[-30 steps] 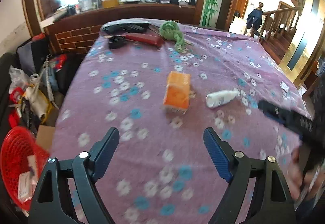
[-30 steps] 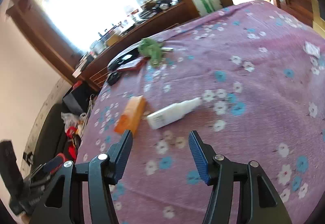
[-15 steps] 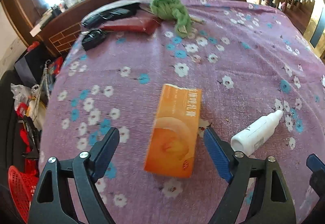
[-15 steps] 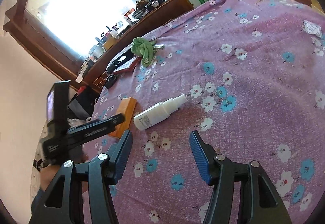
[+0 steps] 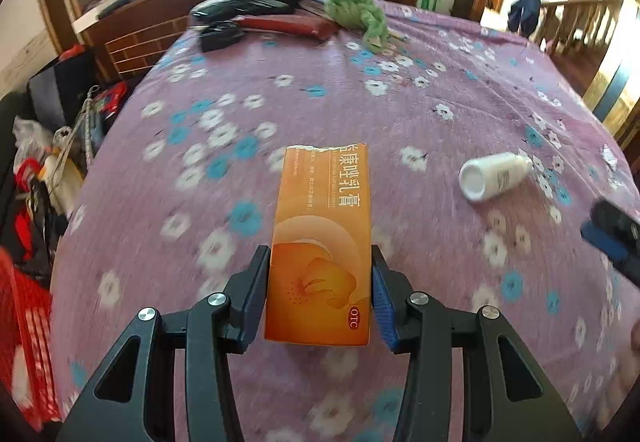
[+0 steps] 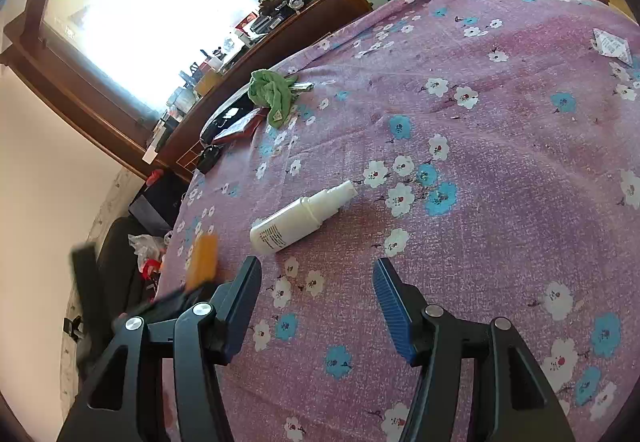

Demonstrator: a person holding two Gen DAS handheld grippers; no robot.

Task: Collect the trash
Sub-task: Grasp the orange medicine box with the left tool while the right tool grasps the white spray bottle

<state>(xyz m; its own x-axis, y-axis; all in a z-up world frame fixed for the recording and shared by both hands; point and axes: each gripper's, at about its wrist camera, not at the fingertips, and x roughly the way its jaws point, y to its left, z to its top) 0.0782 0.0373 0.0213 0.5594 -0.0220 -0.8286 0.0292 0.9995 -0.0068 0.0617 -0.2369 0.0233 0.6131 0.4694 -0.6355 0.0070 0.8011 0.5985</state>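
Here, flat orange carton [image 5: 320, 242], flowered cloth [image 5: 440, 145].

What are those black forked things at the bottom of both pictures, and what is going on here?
They are hand-held grippers, one in each of a person's hands, each with two fingers and a small wide-angle camera looking along them. So each picture is one gripper's own view.

In the left view, the left gripper has just been closing on an orange box, and its blue-padded fingers now sit against the box's sides. In the right view, the right gripper is open and holds nothing; it faces a white spray bottle lying on its side.

Both items lie on a purple flowered cloth. At its far end are a green rag and some dark items. A red basket stands beside the table, perhaps for the trash.
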